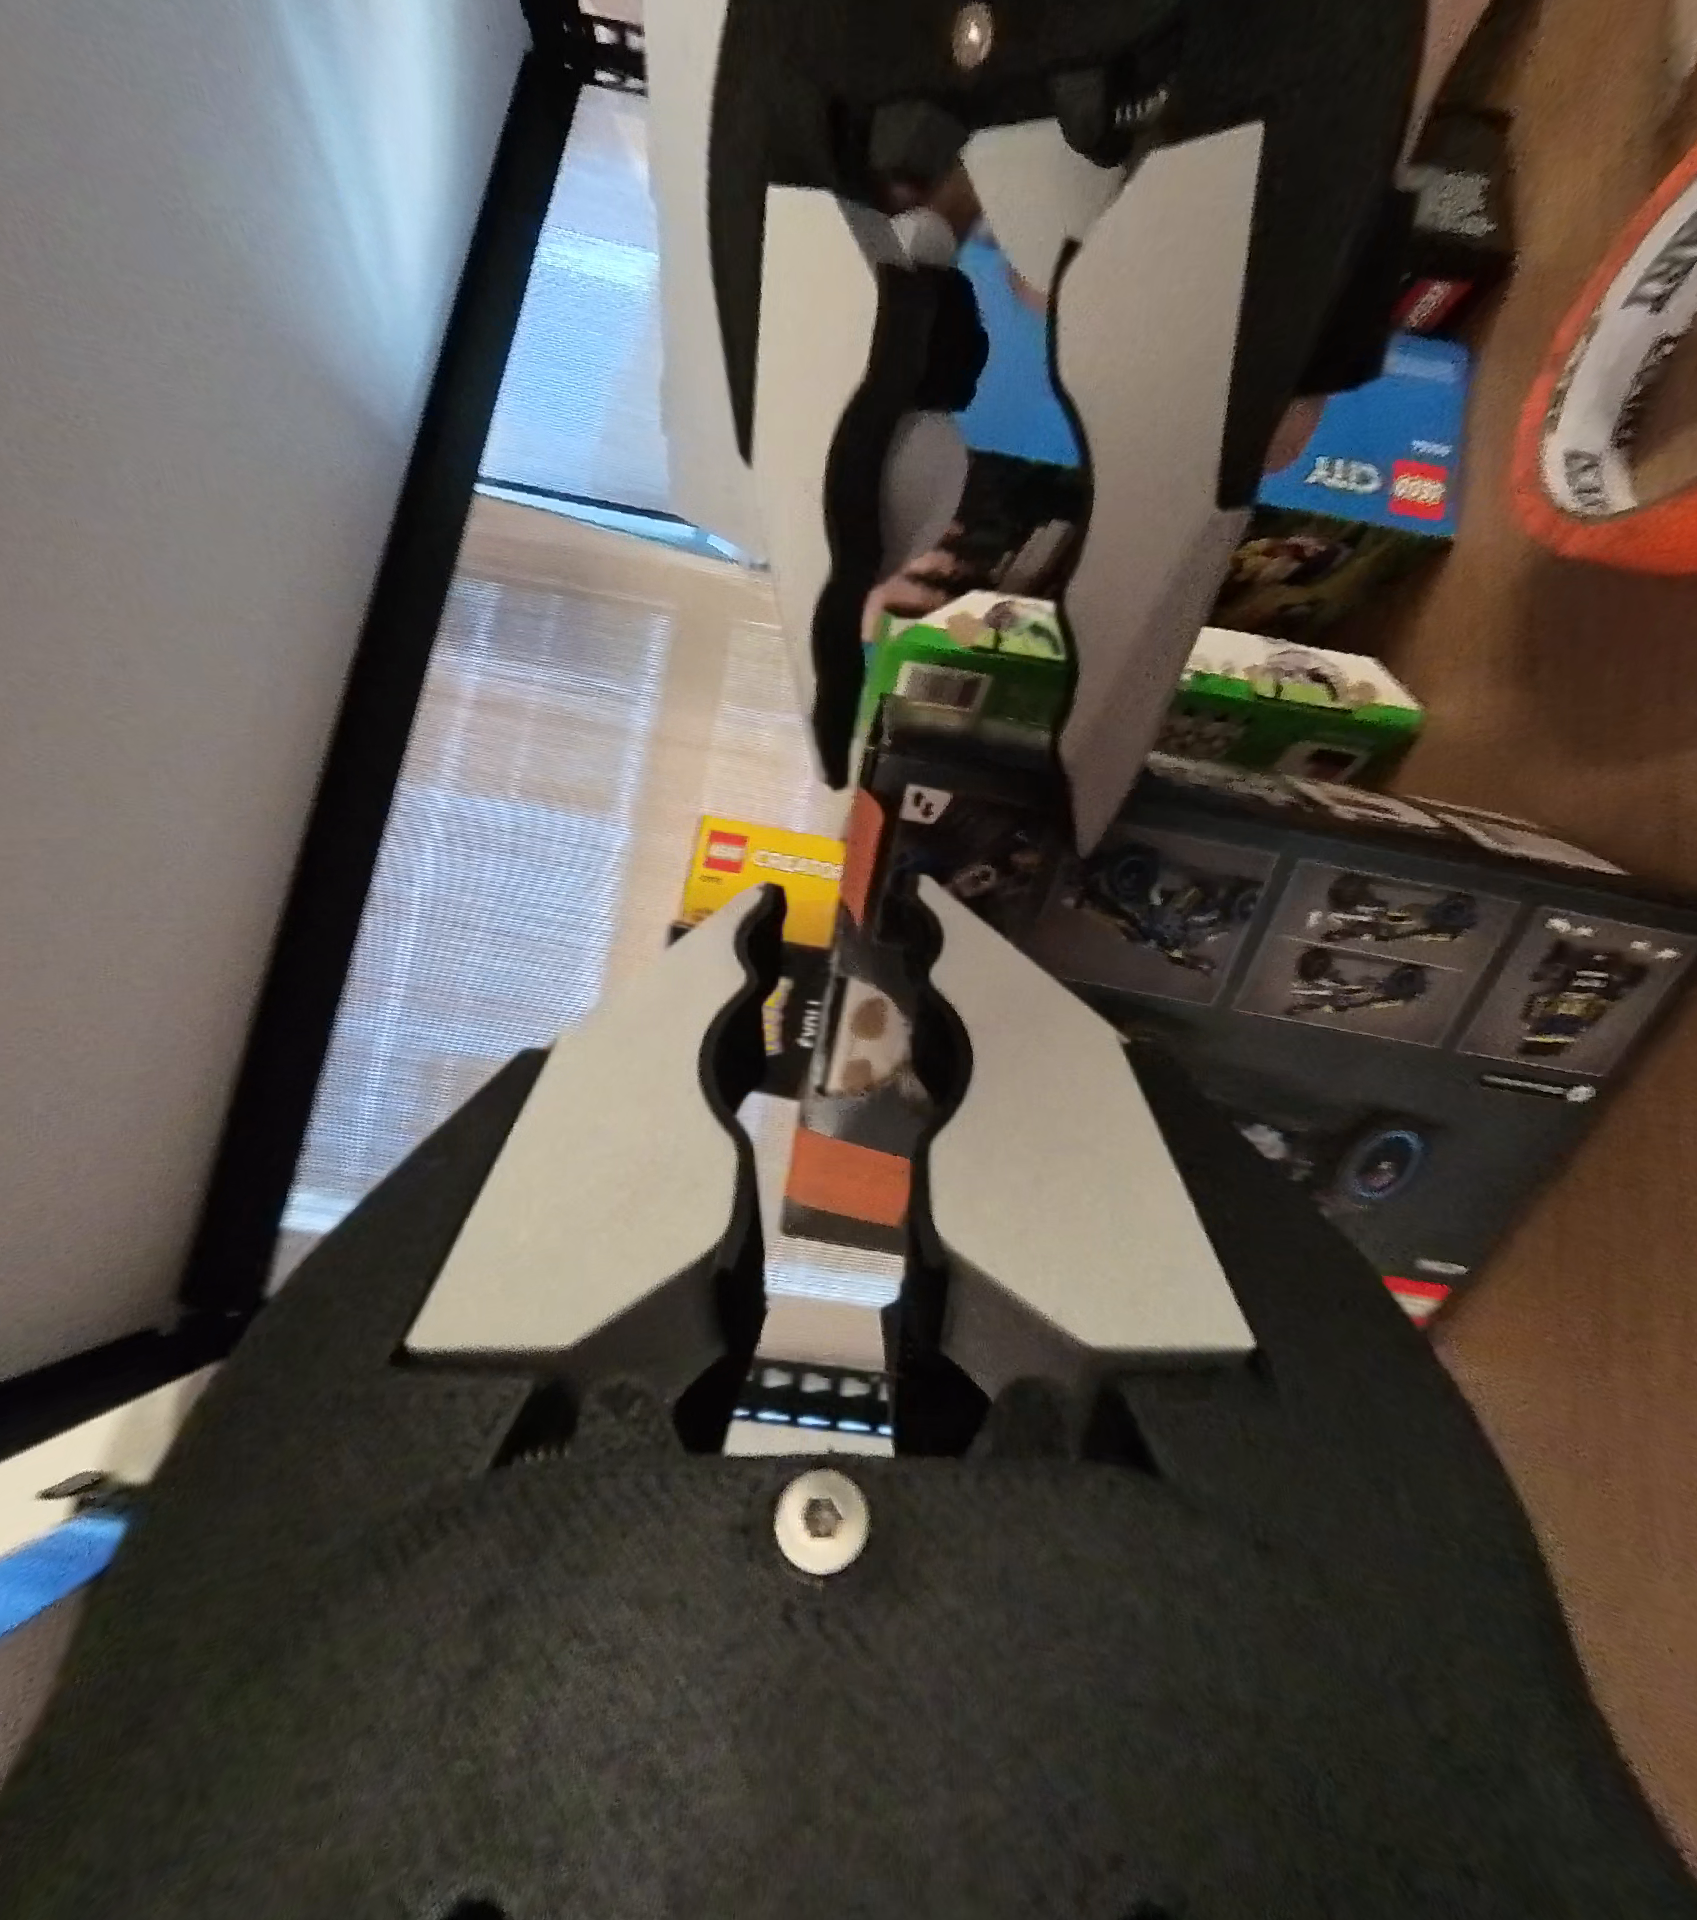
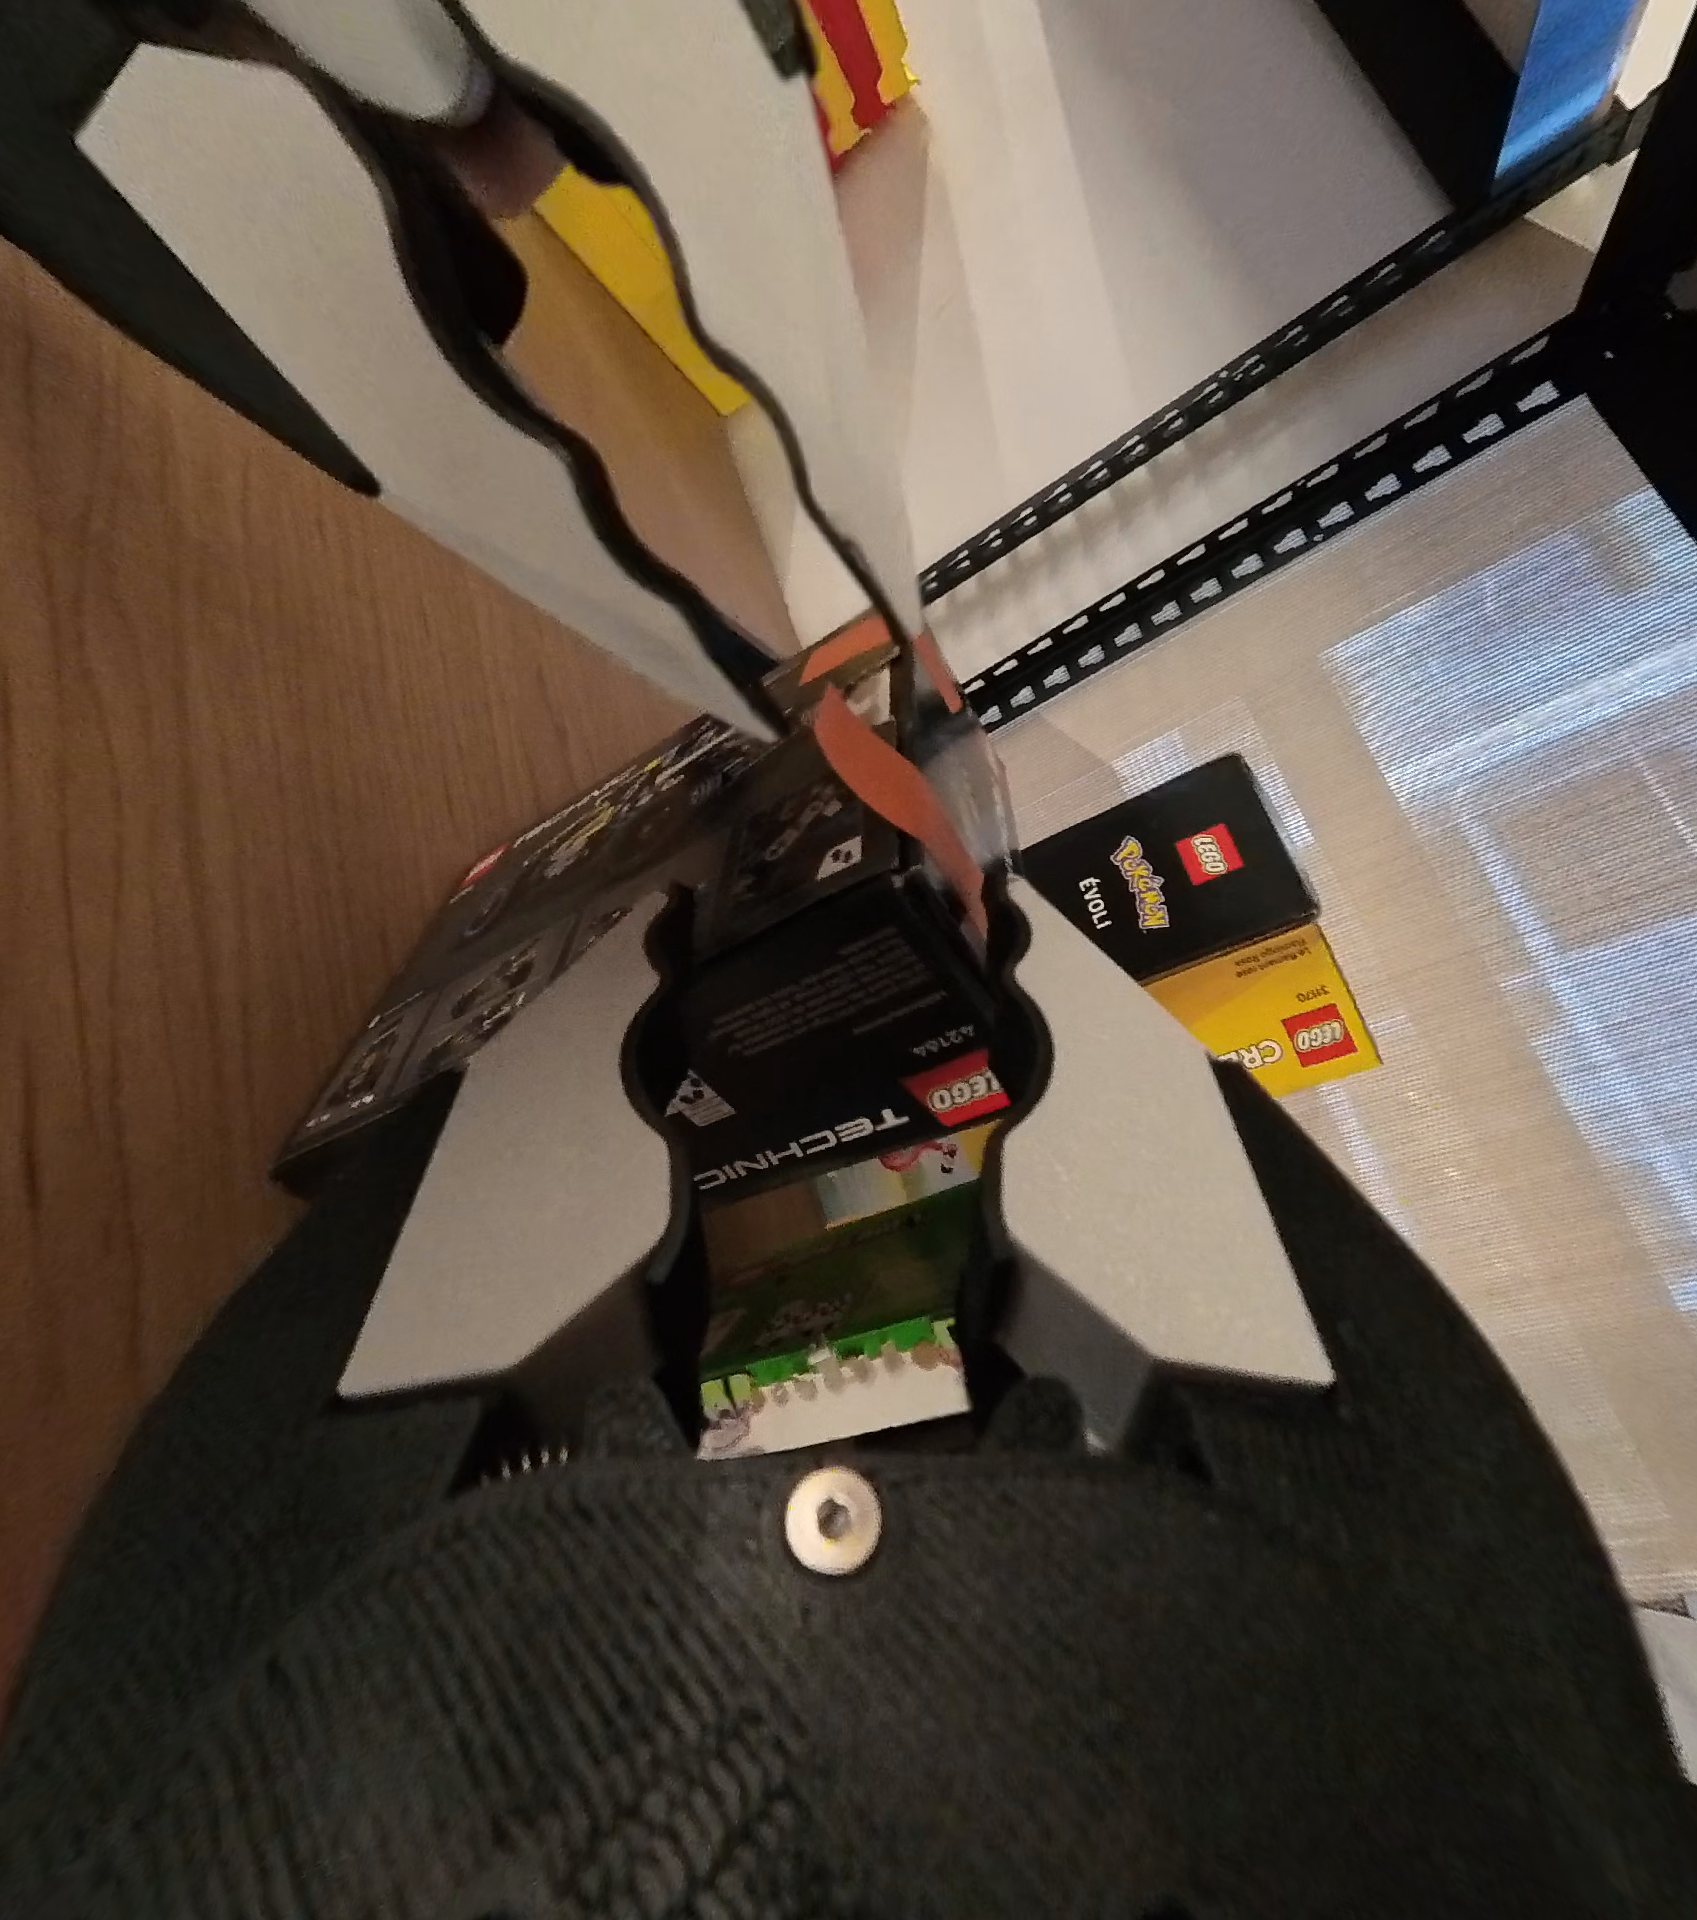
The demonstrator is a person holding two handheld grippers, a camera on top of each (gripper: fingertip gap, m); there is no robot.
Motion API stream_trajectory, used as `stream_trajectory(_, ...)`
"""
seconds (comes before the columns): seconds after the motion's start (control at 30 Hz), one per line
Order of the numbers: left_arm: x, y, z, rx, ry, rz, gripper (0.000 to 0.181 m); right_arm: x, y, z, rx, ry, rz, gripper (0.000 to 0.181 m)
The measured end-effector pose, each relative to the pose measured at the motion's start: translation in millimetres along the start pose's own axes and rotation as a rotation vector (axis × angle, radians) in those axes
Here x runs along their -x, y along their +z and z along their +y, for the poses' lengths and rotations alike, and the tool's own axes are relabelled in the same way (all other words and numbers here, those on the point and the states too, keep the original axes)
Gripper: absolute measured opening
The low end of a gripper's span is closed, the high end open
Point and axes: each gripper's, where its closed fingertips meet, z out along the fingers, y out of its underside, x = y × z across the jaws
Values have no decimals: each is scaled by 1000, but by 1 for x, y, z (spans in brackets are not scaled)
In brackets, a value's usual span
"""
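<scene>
A large black toy box (image 1: 1343, 987) lies against the wooden surface (image 2: 148, 727), with orange tape (image 2: 875, 790) on its near end. My right gripper (image 2: 844, 909) straddles that end, its fingers (image 2: 532, 1195) pressed on both sides of the box (image 2: 802, 997). It comes in from the top of the left wrist view (image 1: 958, 800). My left gripper (image 1: 849, 899) meets it head-on. Its jaws are narrowed around what looks like the taped end flap (image 1: 844, 1184). In the right wrist view the left gripper (image 2: 849, 675) pinches at the orange strip.
An orange tape roll (image 1: 1654, 416) lies on the wood. Green boxes (image 1: 1291, 696) and a blue box (image 1: 1374, 468) stand behind the black one. A yellow box (image 1: 771, 862) and a black box (image 2: 1208, 862) sit farther off. A black metal rack (image 2: 1239, 436) frames the space. The tips of both grippers are at nearly the same place. Both grippers' tips are roughly 10 centimeters from the taped end flap (image 1: 844, 1184).
</scene>
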Motion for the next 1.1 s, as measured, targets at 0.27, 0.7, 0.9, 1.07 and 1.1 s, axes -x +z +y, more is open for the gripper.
stream_trajectory(0.27, -2, 8, -3, 23, 131, 1, 10, 6, 7, 0, 22, -73, -59, 72)
stream_trajectory(0.7, -7, 9, 0, 50, 200, -5, 0, 12, 10, 3, 71, -160, -54, 72)
stream_trajectory(0.9, -7, 9, 0, 61, 210, -2, 0, 12, 12, -3, 62, -200, -66, 79)
stream_trajectory(1.07, -9, 8, 0, 62, 211, -7, 0, 21, 16, 7, 102, -280, -80, 85)
stream_trajectory(1.1, -9, 8, 0, 60, 209, -11, 0, 21, 16, 8, 105, -295, -76, 87)
